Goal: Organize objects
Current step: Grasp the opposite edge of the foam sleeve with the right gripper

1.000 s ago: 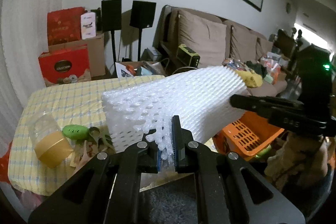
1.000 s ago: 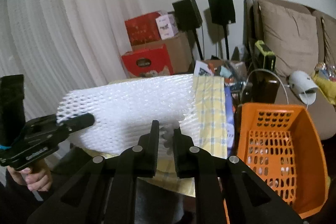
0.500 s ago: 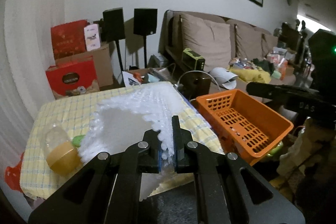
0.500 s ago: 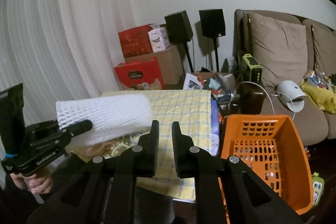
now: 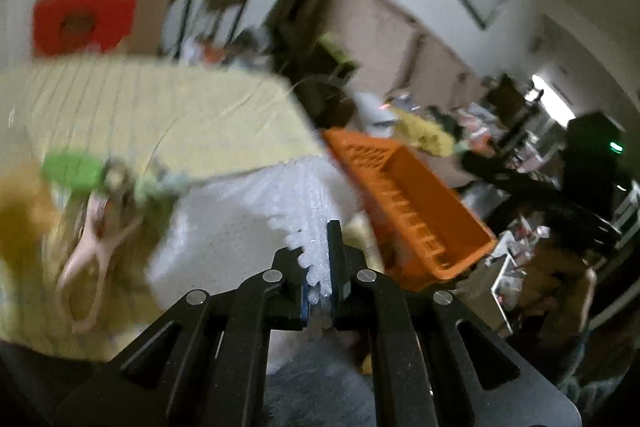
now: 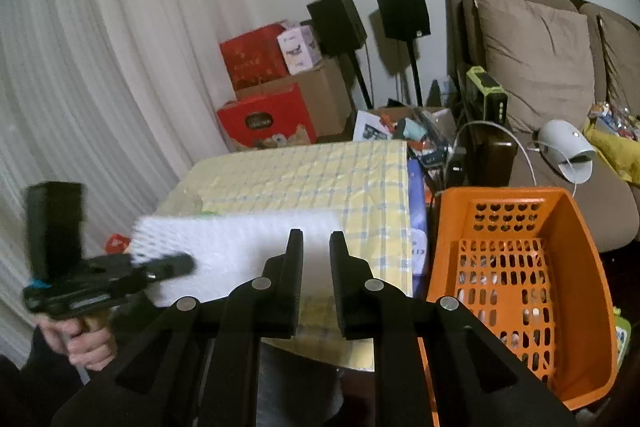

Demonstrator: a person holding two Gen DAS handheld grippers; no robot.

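Note:
A white foam net sheet (image 5: 224, 227) hangs over the near edge of the yellow checked table (image 5: 160, 107). My left gripper (image 5: 318, 255) is shut on the sheet's corner, and the left wrist view is blurred. In the right wrist view the same sheet (image 6: 224, 251) is held by the left gripper (image 6: 176, 265) in a person's hand. My right gripper (image 6: 316, 247) has its jaws opening a little with nothing between them; the sheet lies beyond its fingertips. An orange basket (image 6: 512, 267) stands right of the table, also seen as the orange basket (image 5: 420, 211).
On the table's left lie a green item (image 5: 72, 169), a yellow-lidded jar (image 5: 20, 219) and a pink clip (image 5: 92, 255). Red boxes (image 6: 264, 119), speakers (image 6: 400, 11) and a sofa (image 6: 536, 59) stand behind. White curtains (image 6: 100, 87) fill the left.
The right gripper let go of the foam sheet and stands apart from it. The left gripper dropped and rolled, bringing the sheet down toward the table's near edge.

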